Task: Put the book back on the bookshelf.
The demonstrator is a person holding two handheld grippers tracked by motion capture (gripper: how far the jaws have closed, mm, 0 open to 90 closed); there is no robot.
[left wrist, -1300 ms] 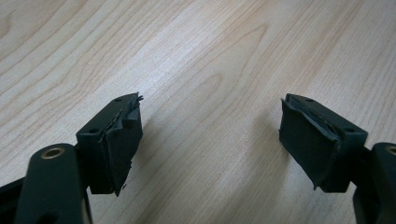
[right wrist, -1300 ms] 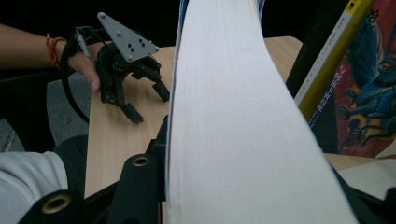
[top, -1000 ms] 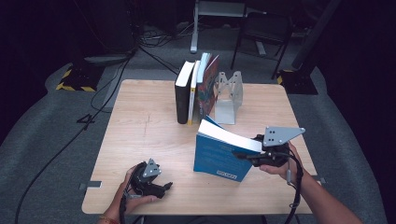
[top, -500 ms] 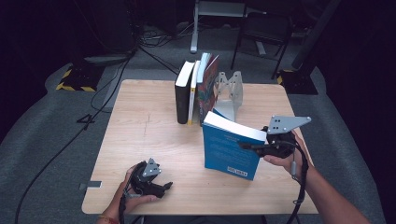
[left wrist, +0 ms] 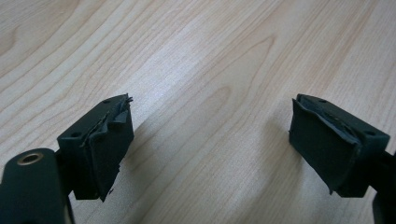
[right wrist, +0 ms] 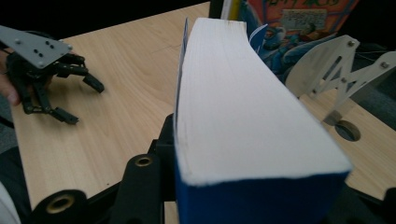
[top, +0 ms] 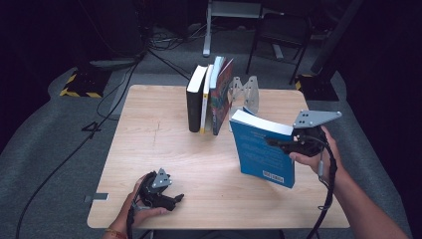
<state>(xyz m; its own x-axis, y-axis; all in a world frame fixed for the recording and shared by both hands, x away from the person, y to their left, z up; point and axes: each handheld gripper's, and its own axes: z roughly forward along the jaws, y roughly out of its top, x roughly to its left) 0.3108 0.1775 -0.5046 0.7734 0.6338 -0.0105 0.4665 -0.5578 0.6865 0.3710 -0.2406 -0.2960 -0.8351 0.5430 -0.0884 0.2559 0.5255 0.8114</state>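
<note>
One blue book had changed since a second earlier: then it lay tilted low over the surface, and now it stood close to upright, lifted in the right hand-held gripper, whose jaws were clamped across its thickness near the top corner. It sat over the near right part of the surface, well apart from the row of standing books and the metal bookend behind them. By my reading, the book was being stood up so it could join that row against the bookend, with the carry across not yet done.

The left hand-held gripper rested at the near left edge, as it had a second before.

The high view gave the layout and the book's barcoded cover. The right gripper view showed the white page block bowing slightly between the jaws, and the bookend just beyond it. Whether the book's lower edge touched the surface I could not tell. The left gripper view showed its pads spread wide over bare wood, gripping nothing.
</note>
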